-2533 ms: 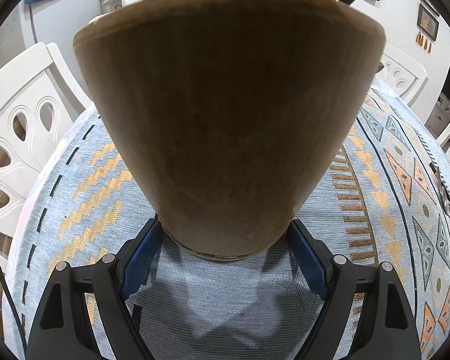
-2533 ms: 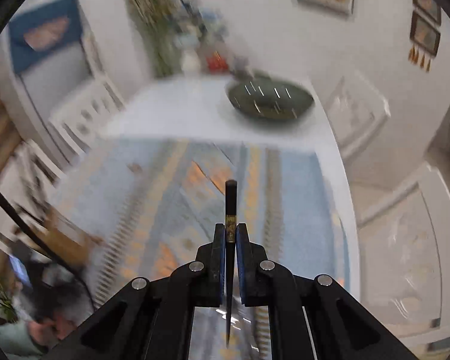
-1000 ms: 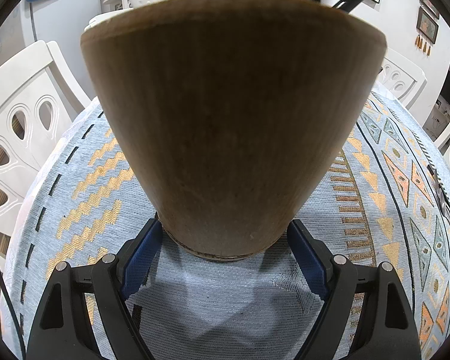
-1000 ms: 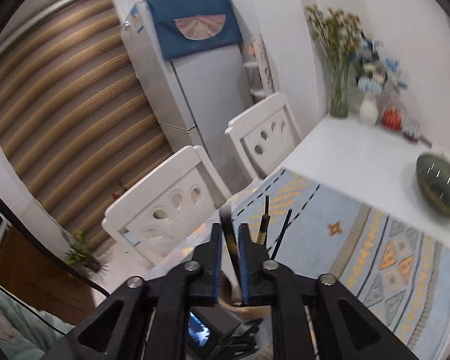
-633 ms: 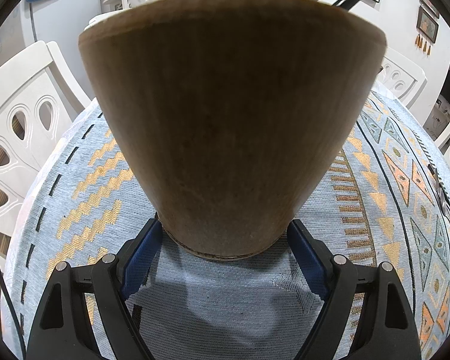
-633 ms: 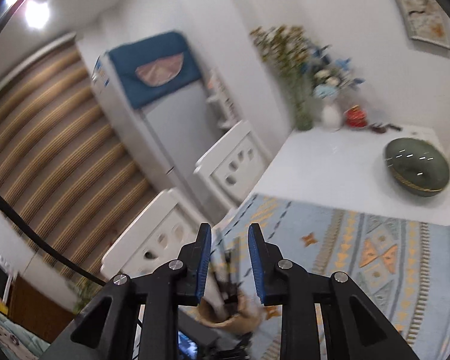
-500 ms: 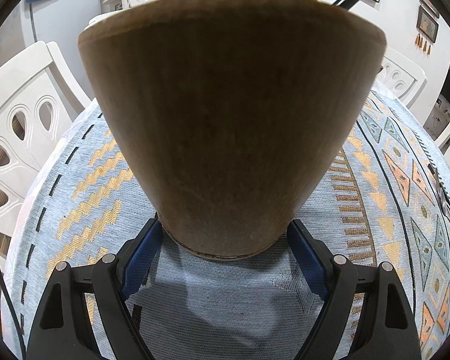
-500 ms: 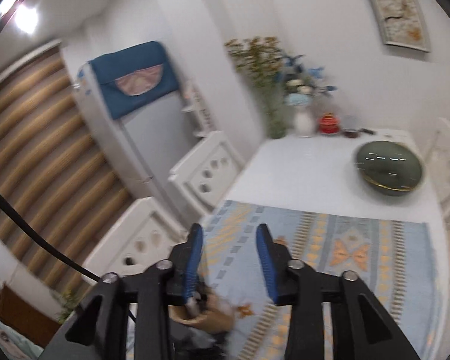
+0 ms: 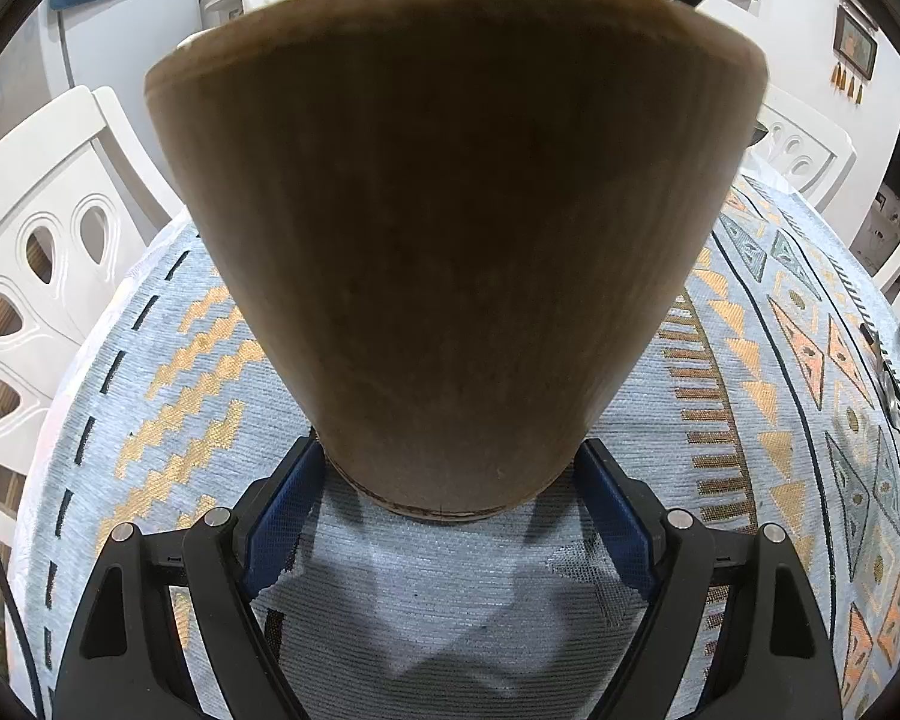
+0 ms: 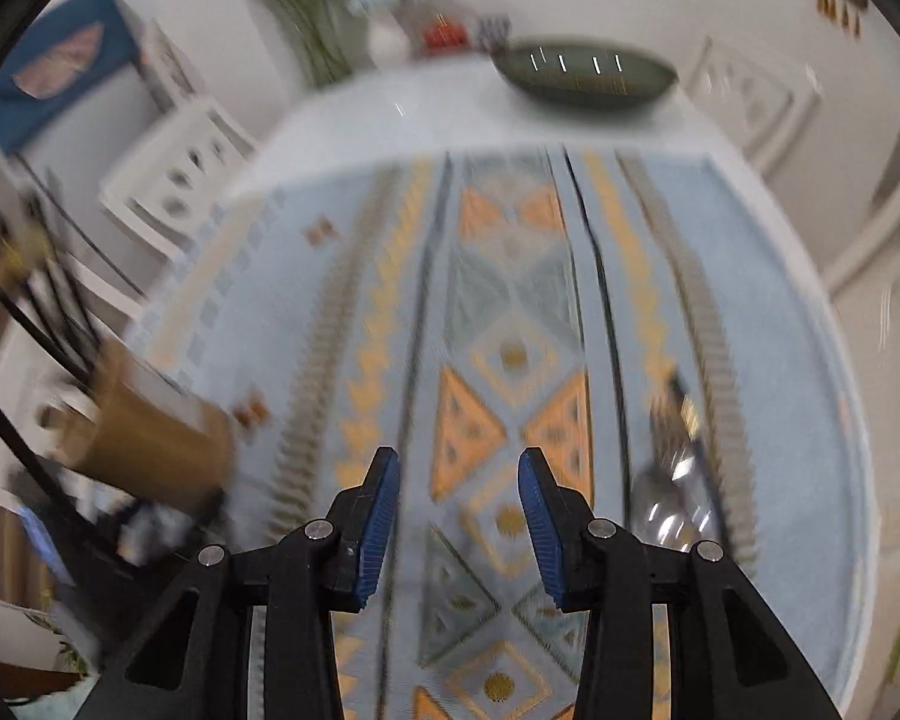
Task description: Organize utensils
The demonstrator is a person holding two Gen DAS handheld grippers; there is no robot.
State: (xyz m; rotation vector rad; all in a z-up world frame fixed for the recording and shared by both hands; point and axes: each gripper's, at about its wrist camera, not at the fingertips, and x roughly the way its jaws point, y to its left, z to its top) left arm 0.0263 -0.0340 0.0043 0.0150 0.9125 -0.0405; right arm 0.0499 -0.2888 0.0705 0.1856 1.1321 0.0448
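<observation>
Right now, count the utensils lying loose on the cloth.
1: a shiny utensil lies on the cloth, right of the open right hand-held gripper. Motion blur may hide others; those standing in the holder are not counted.

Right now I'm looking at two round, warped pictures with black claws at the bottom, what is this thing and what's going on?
There is no robot here: a person holds a handheld clamp in each hand, each carrying a wide-angle camera that looks out along its jaws.

The sharp picture is from the left gripper. Its blue-padded jaws are closed on the base of a wooden utensil holder, which stands on a patterned tablecloth with fork tines showing above its rim.

The blurry picture is from the right gripper, which is in motion. Its jaws are apart and empty. To its right on the cloth lies a spoon; the holder appears at far left, and a green bowl sits at the table's far end.
</observation>
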